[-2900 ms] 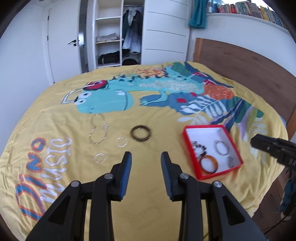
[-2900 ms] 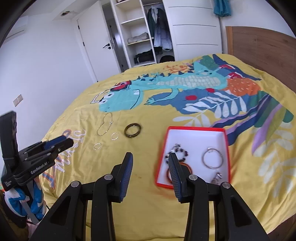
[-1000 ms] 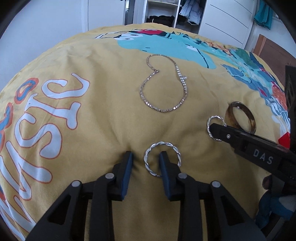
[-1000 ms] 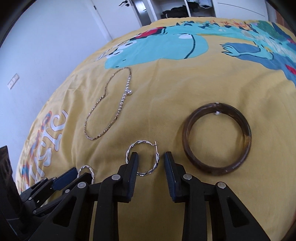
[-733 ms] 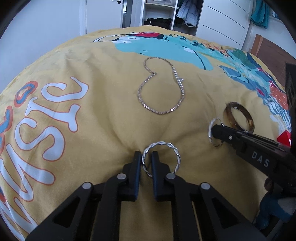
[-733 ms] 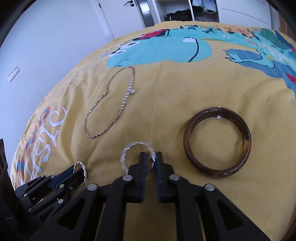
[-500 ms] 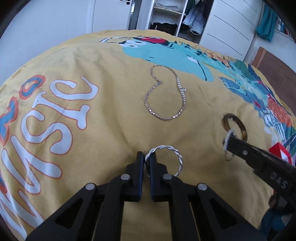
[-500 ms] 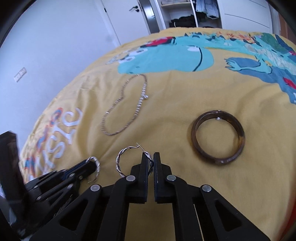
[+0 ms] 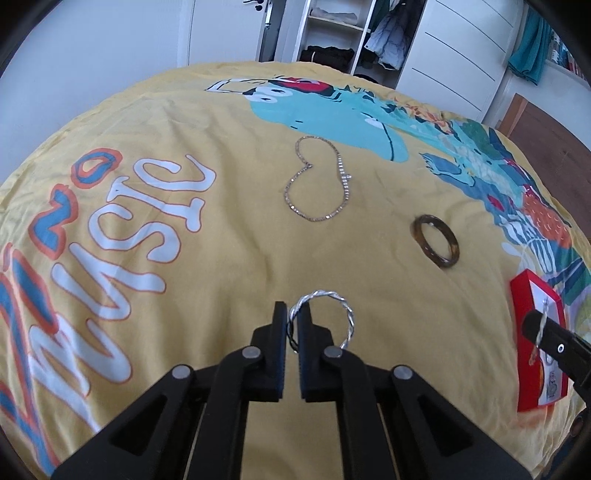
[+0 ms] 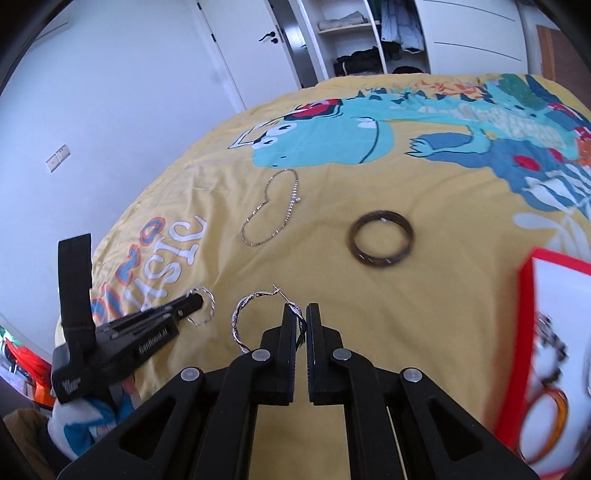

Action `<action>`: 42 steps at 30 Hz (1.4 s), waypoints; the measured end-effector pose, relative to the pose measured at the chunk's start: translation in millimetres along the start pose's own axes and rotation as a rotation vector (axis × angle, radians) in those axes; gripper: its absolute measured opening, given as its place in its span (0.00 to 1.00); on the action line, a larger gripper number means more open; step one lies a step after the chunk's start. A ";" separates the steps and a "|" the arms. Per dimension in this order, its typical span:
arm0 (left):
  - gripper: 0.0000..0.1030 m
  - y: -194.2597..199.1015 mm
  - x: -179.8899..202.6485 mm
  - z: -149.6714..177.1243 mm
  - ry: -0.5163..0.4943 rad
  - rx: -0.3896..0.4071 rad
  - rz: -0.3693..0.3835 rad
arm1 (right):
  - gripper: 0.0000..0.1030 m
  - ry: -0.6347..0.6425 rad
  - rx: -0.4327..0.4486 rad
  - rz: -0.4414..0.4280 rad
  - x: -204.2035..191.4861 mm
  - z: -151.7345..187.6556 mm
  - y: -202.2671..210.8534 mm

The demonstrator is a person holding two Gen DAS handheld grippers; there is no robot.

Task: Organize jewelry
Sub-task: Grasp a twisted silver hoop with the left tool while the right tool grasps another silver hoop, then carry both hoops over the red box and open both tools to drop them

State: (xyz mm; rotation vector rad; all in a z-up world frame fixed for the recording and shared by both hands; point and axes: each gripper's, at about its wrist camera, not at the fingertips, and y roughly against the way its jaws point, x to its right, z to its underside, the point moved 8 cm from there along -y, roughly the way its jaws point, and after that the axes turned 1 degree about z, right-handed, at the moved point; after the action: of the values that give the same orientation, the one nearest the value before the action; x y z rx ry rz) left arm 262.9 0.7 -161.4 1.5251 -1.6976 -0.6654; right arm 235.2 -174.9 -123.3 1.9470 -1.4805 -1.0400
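Note:
My left gripper (image 9: 291, 317) is shut on a twisted silver hoop earring (image 9: 347, 314), held above the yellow bedspread. My right gripper (image 10: 301, 314) is shut on a second twisted silver hoop earring (image 10: 240, 317), also lifted off the cover. Each gripper shows in the other's view: the right gripper (image 9: 535, 325) at the right edge with its hoop, the left gripper (image 10: 195, 304) at the lower left. A silver chain necklace (image 9: 317, 184) and a dark brown bangle (image 9: 436, 242) lie on the bedspread. The red jewelry box (image 10: 528, 280) with white lining sits at the right, holding several pieces.
The bedspread (image 9: 221, 258) carries a dinosaur print and large white letters. A white wardrobe with open shelves (image 9: 332, 29), a door (image 10: 251, 48) and a wooden headboard (image 9: 546, 125) stand beyond the bed. The bed's edge drops away at the left.
Both grippers closed on their hoop earrings, then rose off the bedspread with them. The right one has swung rightward so that the red box comes into its view.

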 end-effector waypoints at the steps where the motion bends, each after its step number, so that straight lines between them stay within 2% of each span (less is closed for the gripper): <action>1: 0.04 5.4 4.3 1.5 -0.008 0.001 0.004 | 0.05 -0.001 0.001 0.007 3.9 3.5 6.5; 6: 0.04 27.9 40.4 6.7 -0.062 0.006 0.043 | 0.05 -0.045 0.018 0.078 49.1 19.0 48.1; 16: 0.04 30.7 171.5 12.1 -0.221 -0.021 0.178 | 0.05 -0.120 0.043 0.267 179.9 30.5 112.6; 23: 0.04 10.1 279.2 16.0 -0.338 -0.048 0.273 | 0.05 -0.123 0.042 0.313 247.2 14.6 110.7; 28: 0.04 -16.9 337.1 25.3 -0.402 -0.081 0.293 | 0.05 -0.119 0.027 0.318 278.6 3.9 93.1; 33: 0.04 -52.2 366.4 38.4 -0.430 -0.127 0.264 | 0.05 -0.109 -0.009 0.323 301.5 -0.1 70.3; 42: 0.04 -84.4 368.0 44.3 -0.426 -0.171 0.195 | 0.05 -0.091 -0.077 0.340 321.2 6.0 39.1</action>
State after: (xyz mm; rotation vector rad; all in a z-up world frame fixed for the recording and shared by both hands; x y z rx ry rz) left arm 272.8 -378.6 -185.7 1.1346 -2.0103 -1.0560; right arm 248.1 -491.7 -187.8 1.5428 -1.7196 -1.0232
